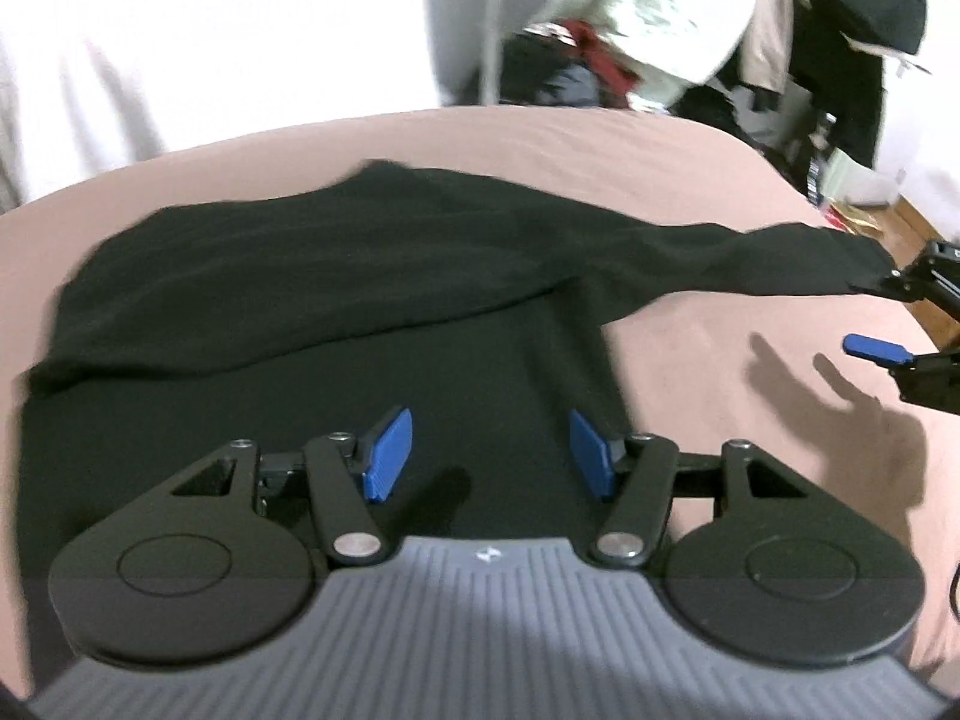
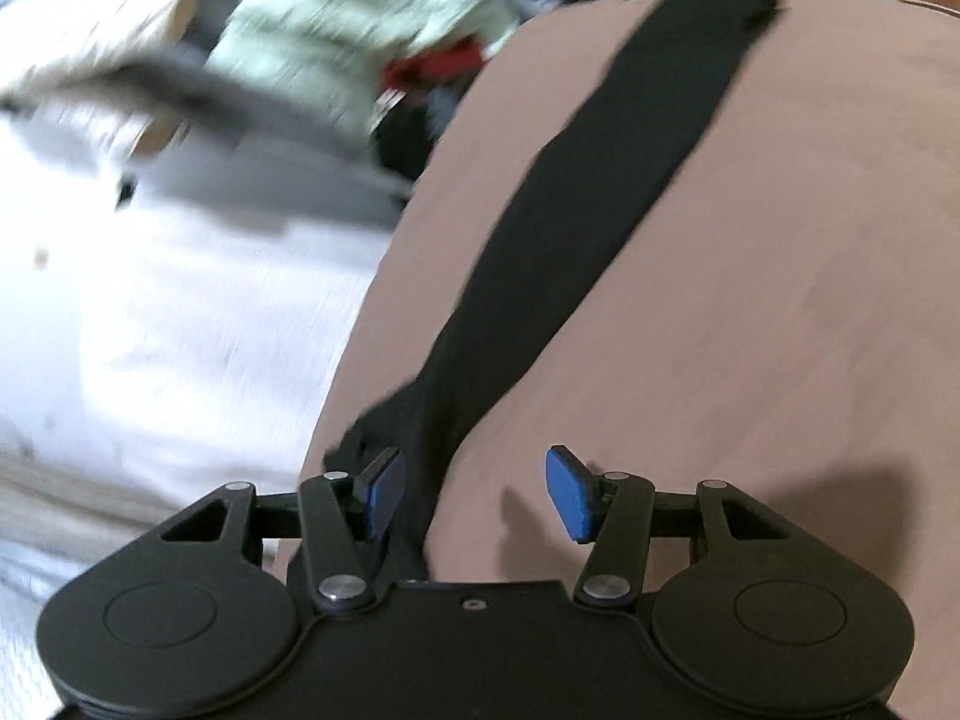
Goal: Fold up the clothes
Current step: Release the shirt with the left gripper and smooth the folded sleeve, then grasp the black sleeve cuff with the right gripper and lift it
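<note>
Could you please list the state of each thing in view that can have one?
Black long-sleeved top: lying on the bed, partly folded over itself.
Sleeve: stretched out straight across the bed, its end by the right gripper's left pad.
Left gripper: jaws open, empty, over the top.
Right gripper: jaws open, not clamping the sleeve.
Pink bed sheet: spread smooth.

A home bedroom: a bed under a dusty-pink sheet (image 1: 690, 150), with clothes heaped and hung (image 1: 648, 30) on its far side.
</note>
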The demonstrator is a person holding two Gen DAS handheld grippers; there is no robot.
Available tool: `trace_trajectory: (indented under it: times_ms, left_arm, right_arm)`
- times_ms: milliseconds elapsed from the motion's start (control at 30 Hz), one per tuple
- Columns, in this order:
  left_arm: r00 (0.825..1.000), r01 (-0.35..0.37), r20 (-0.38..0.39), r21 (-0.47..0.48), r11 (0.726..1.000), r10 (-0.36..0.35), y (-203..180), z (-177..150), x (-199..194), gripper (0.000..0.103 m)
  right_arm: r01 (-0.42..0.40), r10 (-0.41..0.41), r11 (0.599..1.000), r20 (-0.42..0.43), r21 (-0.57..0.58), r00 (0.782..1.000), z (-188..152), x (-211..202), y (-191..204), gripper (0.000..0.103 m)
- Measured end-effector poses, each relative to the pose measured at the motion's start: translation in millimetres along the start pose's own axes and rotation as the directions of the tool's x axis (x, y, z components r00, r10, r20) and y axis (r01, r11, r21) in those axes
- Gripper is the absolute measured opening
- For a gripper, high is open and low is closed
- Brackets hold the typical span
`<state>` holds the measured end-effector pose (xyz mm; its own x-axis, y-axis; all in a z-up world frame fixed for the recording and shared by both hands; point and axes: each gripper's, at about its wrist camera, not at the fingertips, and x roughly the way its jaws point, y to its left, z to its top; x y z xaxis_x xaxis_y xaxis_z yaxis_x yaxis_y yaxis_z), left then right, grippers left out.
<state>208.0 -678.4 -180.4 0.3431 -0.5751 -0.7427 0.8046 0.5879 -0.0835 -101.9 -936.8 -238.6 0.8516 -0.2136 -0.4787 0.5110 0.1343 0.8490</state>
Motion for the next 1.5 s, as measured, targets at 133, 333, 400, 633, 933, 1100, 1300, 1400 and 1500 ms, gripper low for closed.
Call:
trace_trajectory:
  times_ms: [133, 333, 400, 633, 933, 1100, 1300, 1400, 1500]
  left_arm:
    - [0.999, 0.021, -0.036, 0.022, 1.0, -0.02, -30, 24, 40, 0.058]
    - [0.998, 0.048, -0.041, -0.018, 0.999, -0.049, -60, 65, 76, 0.066]
    - [0.997, 0.057, -0.043, -0.031, 0.998, -0.059, -70, 78, 88, 0.073]
    - [0.991, 0.106, -0.07, -0.066, 0.992, -0.11, -108, 125, 131, 0.078]
    - [0.965, 0.242, -0.087, -0.086, 0.967, -0.249, -155, 146, 173, 0.088]
    - [0.927, 0.336, -0.174, -0.009, 0.942, -0.333, -182, 149, 200, 0.088]
    - [0.872, 0.465, -0.248, 0.141, 0.874, -0.423, -217, 155, 208, 0.088]
    - [0.88, 0.446, -0.266, 0.176, 0.877, -0.394, -224, 155, 221, 0.064]
    - [0.875, 0.455, -0.29, 0.222, 0.863, -0.387, -225, 153, 218, 0.005]
  right_arm:
    - [-0.004, 0.002, 0.999, 0.057, 0.034, 0.998, 25, -2, -11, 0.058]
    - [-0.015, 0.005, 0.995, 0.107, 0.095, 0.994, 31, 11, -17, 0.059]
    - [0.052, -0.065, 0.993, 0.127, 0.103, 0.99, 37, 12, -16, 0.059]
    - [0.227, -0.262, 0.959, 0.23, 0.168, 0.937, 54, -4, -37, 0.059]
    - [0.222, -0.265, 0.952, 0.204, 0.209, 0.943, 60, -6, -44, 0.059]
    - [0.062, -0.134, 0.938, 0.192, 0.34, 0.972, 67, -13, -79, 0.059]
    - [-0.025, -0.062, 0.917, 0.204, 0.399, 0.977, 65, -20, -90, 0.059]
    - [-0.005, -0.068, 0.928, 0.182, 0.373, 0.981, 66, -16, -82, 0.06]
    - [-0.002, -0.061, 0.933, 0.166, 0.36, 0.984, 70, -11, -79, 0.062]
